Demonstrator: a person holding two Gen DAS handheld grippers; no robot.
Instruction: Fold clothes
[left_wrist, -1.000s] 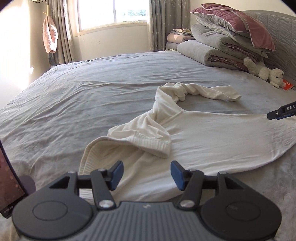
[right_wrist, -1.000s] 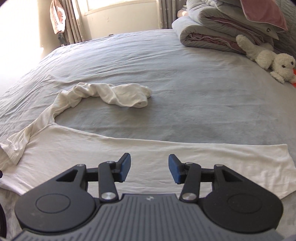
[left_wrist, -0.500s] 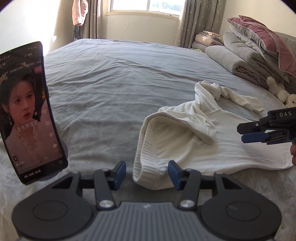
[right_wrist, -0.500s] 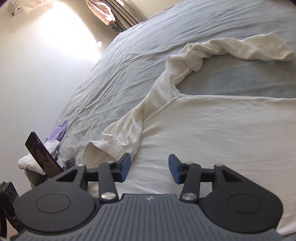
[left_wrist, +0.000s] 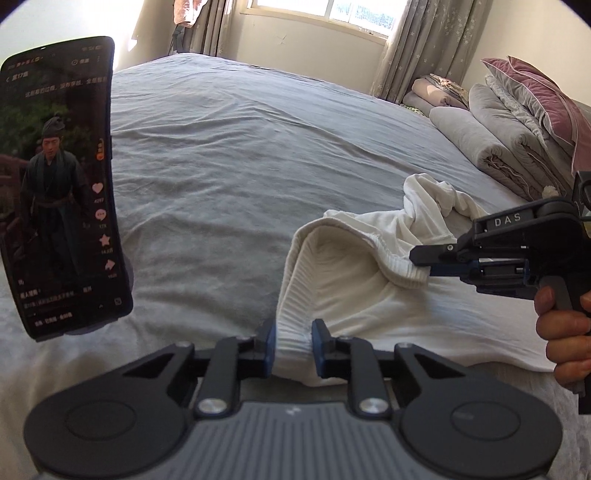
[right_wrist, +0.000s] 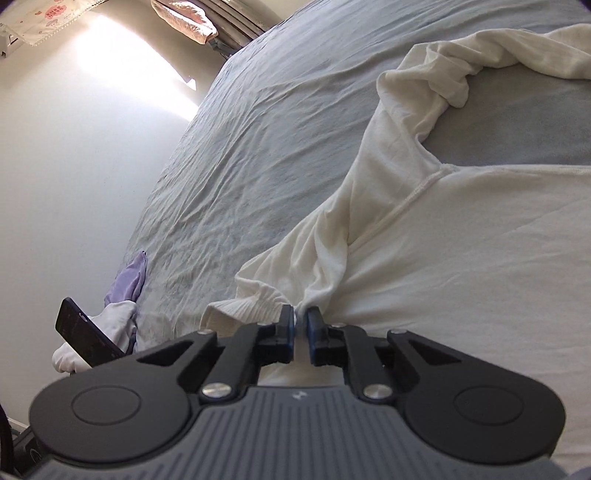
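Left wrist: both tongs (jaws just closing) pinch shirt (left_wrist: 343, 280).

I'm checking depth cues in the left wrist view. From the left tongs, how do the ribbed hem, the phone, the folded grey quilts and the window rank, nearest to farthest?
1. Ribbed hem: pinched between the left tongs.
2. Phone: propped up to the left.
3. Folded grey quilts: stacked at the far right.
4. Window: on the back wall.
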